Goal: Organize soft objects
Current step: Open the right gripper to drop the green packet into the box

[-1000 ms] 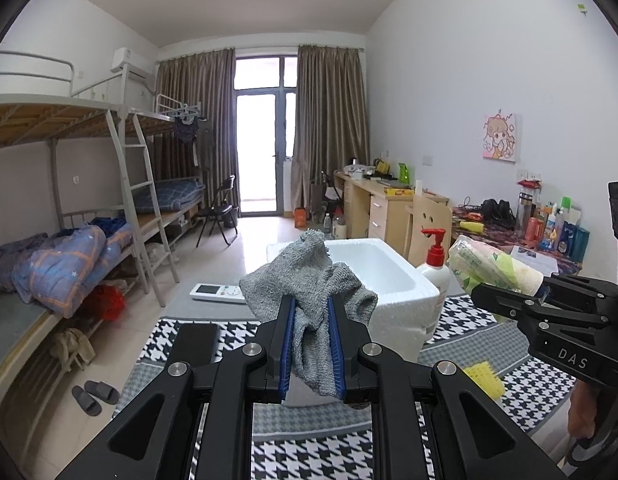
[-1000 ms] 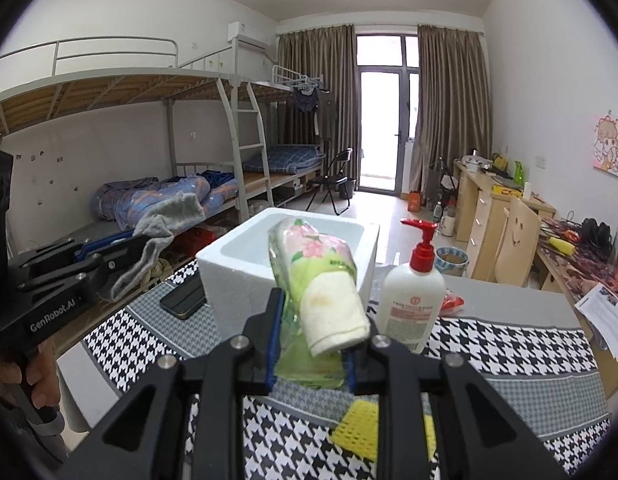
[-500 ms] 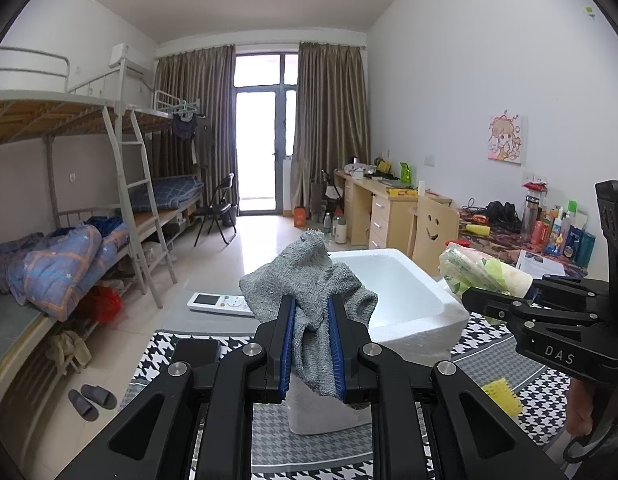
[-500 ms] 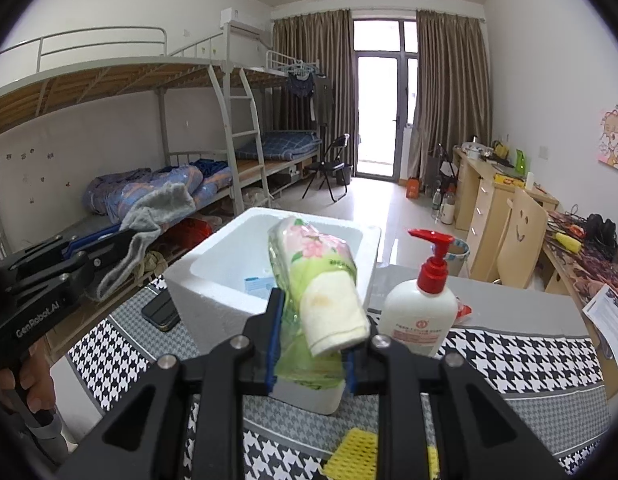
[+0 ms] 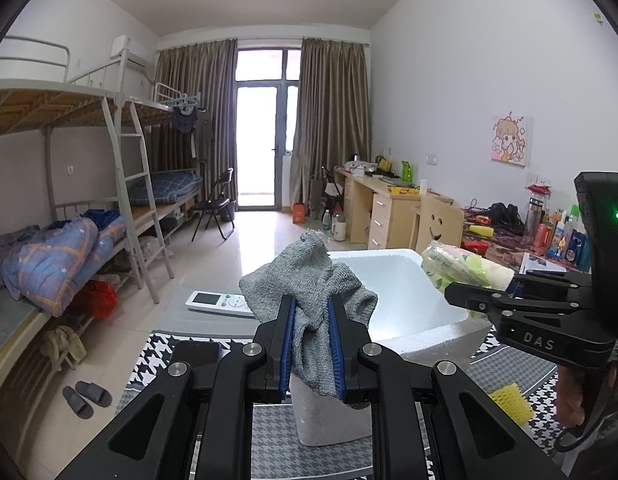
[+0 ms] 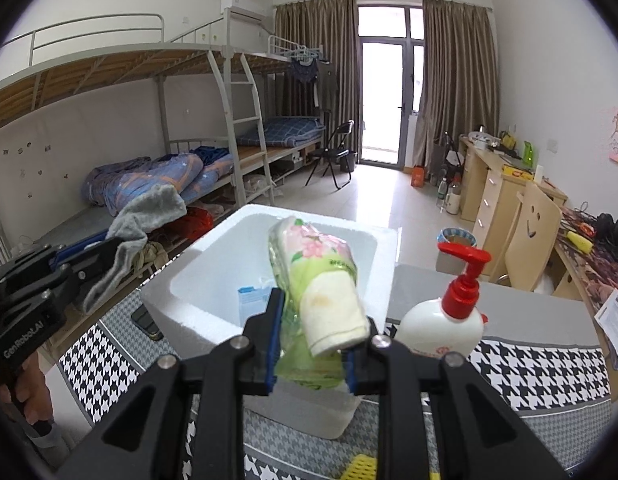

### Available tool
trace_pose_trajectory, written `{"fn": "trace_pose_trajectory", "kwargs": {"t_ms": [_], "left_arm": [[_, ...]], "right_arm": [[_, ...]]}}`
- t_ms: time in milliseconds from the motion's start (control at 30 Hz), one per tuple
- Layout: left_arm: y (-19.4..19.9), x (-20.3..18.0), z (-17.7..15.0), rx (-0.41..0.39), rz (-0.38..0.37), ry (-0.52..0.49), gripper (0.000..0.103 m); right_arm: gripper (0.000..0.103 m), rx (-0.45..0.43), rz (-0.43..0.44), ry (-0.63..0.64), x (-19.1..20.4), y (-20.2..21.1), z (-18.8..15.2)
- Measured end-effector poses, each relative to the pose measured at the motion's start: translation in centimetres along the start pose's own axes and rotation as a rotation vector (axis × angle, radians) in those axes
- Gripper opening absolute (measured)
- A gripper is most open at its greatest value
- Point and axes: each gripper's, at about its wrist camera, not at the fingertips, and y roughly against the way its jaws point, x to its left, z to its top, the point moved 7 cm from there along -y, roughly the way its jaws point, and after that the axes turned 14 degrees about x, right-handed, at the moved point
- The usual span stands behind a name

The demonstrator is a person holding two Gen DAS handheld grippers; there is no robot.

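My left claw [image 5: 312,340] clenched a grey cloth [image 5: 309,280] near the foam box [image 5: 405,300]; my right claw [image 6: 313,344] gripped a wrapped towel roll [image 6: 321,280] above it.

On the houndstooth-clothed desk [image 6: 541,372] stand a foam box [image 6: 213,280], pump bottle [image 6: 445,328], phone [image 6: 143,320], remote [image 5: 221,302] and yellow sponge [image 5: 509,402]
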Motion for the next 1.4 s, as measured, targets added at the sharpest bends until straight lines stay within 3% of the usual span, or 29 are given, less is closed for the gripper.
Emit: {"fn": "trace_pose_trajectory", "kwargs": {"t_ms": [767, 867, 1000, 1100, 1400], "left_arm": [[-0.2, 0.7, 0.2, 0.002, 0.004, 0.007, 0.017], [-0.2, 0.8, 0.2, 0.002, 0.004, 0.007, 0.017], [0.1, 0.9, 0.2, -0.002, 0.006, 0.011, 0.017], [0.2, 1.0, 0.2, -0.002, 0.010, 0.014, 0.017], [0.4, 0.4, 0.3, -0.002, 0.010, 0.006, 0.017]], "right_arm": [[0.029, 0.035, -0.001, 0.032, 0.6, -2.0, 1.4], [0.038, 0.040, -0.019, 0.041, 0.8, -2.2, 1.5], [0.076, 0.007, -0.010, 0.032, 0.7, -1.4, 1.6], [0.082, -0.012, -0.008, 0.036, 0.7, -0.6, 1.6], [0.084, -0.023, -0.002, 0.027, 0.4, 0.6, 1.4]]}}
